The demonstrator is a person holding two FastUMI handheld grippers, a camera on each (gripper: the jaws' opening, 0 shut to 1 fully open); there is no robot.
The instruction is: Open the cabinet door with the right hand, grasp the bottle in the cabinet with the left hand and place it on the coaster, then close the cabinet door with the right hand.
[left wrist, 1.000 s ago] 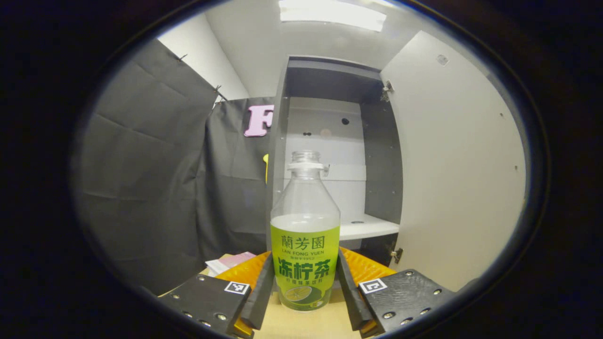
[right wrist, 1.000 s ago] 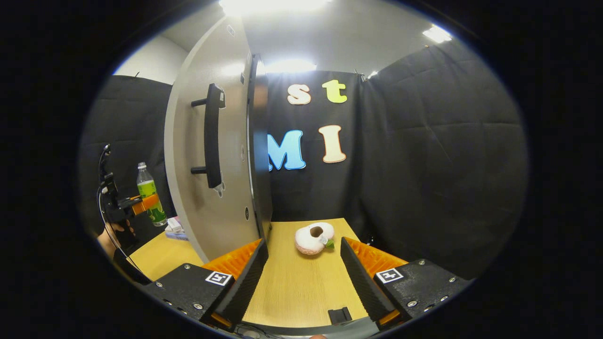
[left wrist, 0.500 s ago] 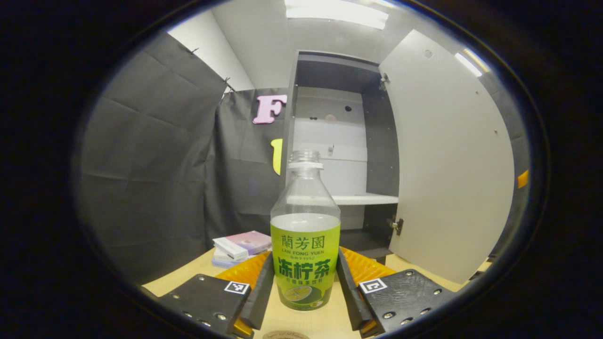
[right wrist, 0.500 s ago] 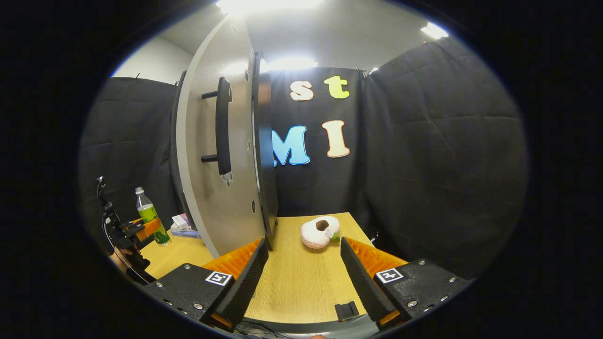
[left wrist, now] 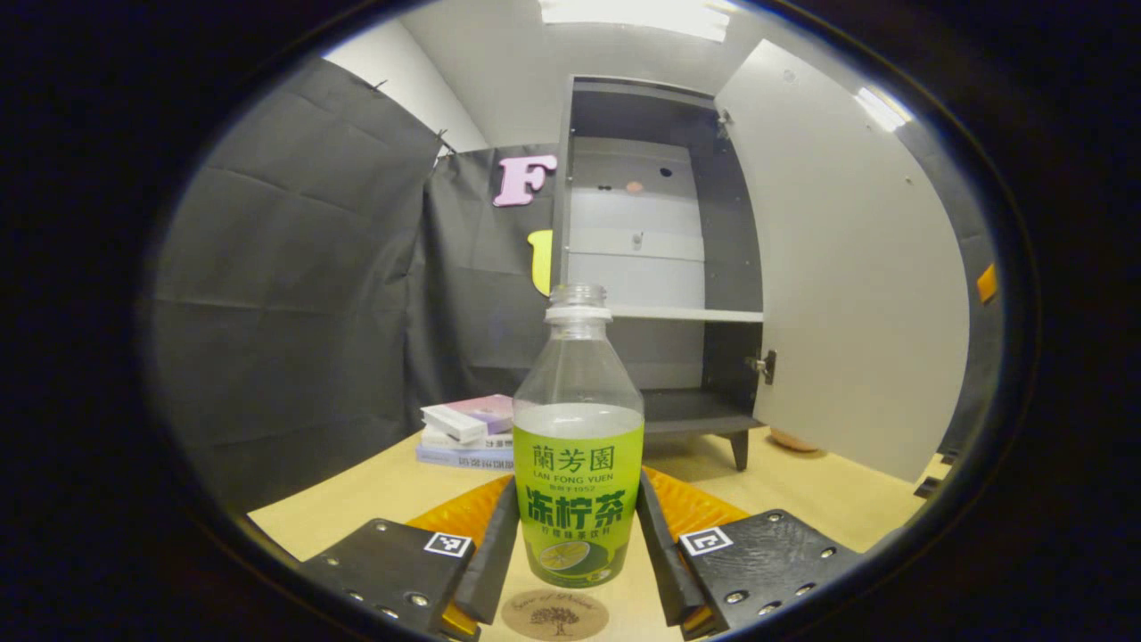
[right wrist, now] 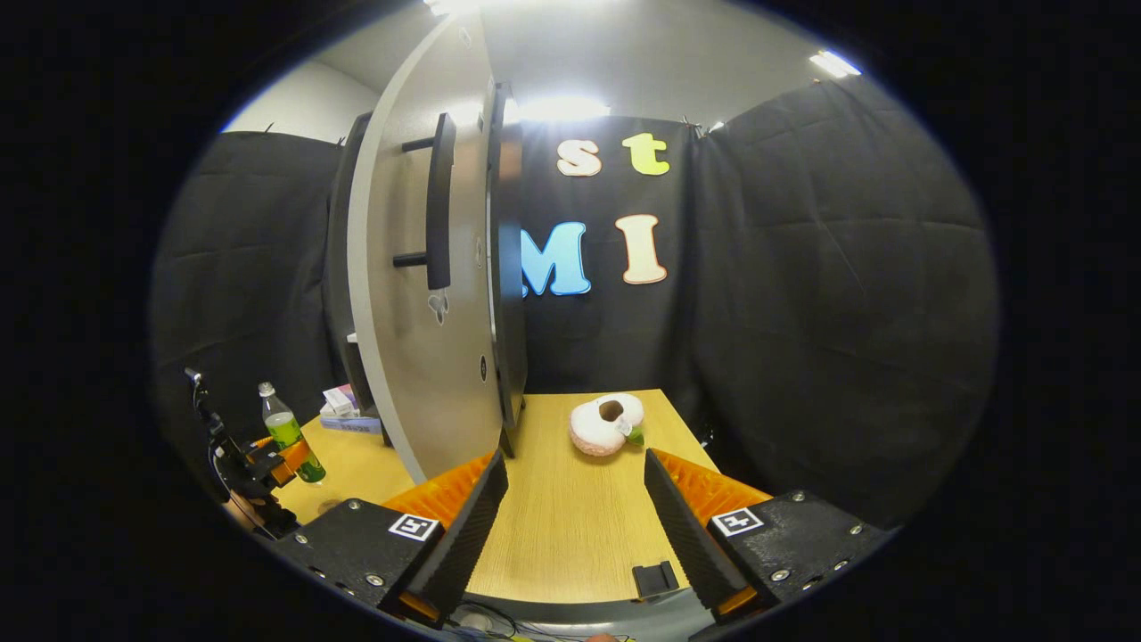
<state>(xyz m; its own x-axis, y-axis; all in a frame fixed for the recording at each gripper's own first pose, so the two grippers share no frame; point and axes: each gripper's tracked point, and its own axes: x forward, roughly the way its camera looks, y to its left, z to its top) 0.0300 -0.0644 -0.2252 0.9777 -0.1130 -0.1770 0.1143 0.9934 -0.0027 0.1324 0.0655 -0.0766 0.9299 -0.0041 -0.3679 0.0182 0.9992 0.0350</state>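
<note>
Left tool (left wrist: 578, 544) clamped on the bottle (left wrist: 578, 446), both fingers (left wrist: 496, 553) pressed to the green label, bottle upright, uncapped, part filled with pale liquid. Held just above and a little beyond the round coaster (left wrist: 554, 614) on the bench (left wrist: 357, 499); whether the base touches the coaster or the bench, cannot tell. Farther off, the cabinet (left wrist: 655, 259) standing open, shelves bare, cabinet door (left wrist: 847, 267) swung out to the right. Left of the cabinet, a small stack of books (left wrist: 463, 430) on the bench.

Right tool (right wrist: 575, 517) spread wide, gripping nothing, poised over the near edge of the bench (right wrist: 570, 526). Just ahead and to its left, the cabinet door (right wrist: 419, 276) seen on its outer face, dark bar handle (right wrist: 437, 214) upright on it, apart from the tool. Beyond the fingers (right wrist: 463, 526), a white doughnut-shaped plush toy (right wrist: 606, 423) lying on the bench. Far left in the right gripper view: the bottle (right wrist: 290, 432) in the left tool (right wrist: 294, 453), a hand (right wrist: 245, 513) holding it from below, the books (right wrist: 343, 408) behind. A small black clip (right wrist: 655, 580) at the near bench edge.
</note>
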